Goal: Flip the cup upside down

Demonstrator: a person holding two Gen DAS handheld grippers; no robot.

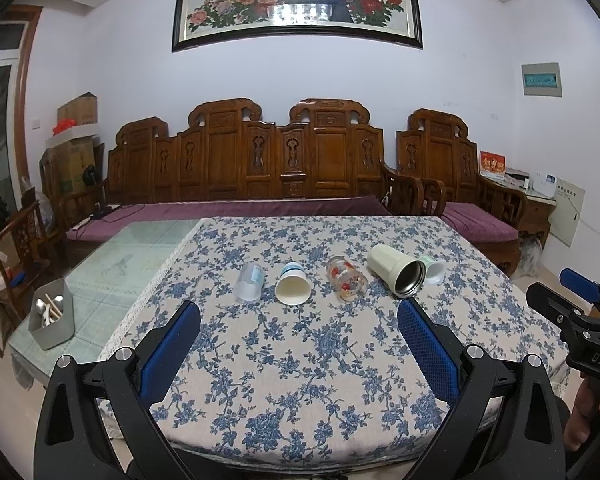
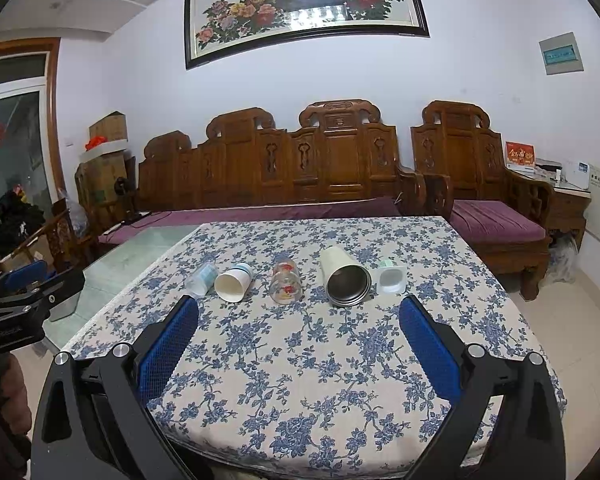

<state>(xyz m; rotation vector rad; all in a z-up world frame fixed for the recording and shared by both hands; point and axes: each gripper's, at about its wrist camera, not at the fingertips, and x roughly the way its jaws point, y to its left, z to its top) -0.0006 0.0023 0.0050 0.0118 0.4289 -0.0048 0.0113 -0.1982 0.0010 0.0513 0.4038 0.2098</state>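
Observation:
Several cups lie on their sides in a row on the floral tablecloth (image 1: 300, 360), mouths toward me: a frosted clear cup (image 1: 250, 282) (image 2: 200, 279), a white paper cup (image 1: 293, 285) (image 2: 232, 283), a glass with red flowers (image 1: 347, 279) (image 2: 285, 282), a cream tumbler with a steel inside (image 1: 398, 271) (image 2: 345, 279), and a small white-green cup (image 1: 434, 269) (image 2: 391, 278). My left gripper (image 1: 298, 312) is open and empty, short of the row. My right gripper (image 2: 298, 308) is open and empty, also short of the row.
A grey bin (image 1: 52, 322) with utensils stands on the glass tabletop (image 1: 132, 256) left of the cloth. A carved wooden sofa (image 1: 252, 172) and armchair (image 1: 460, 176) stand behind the table. The right gripper also shows in the left wrist view (image 1: 580, 312).

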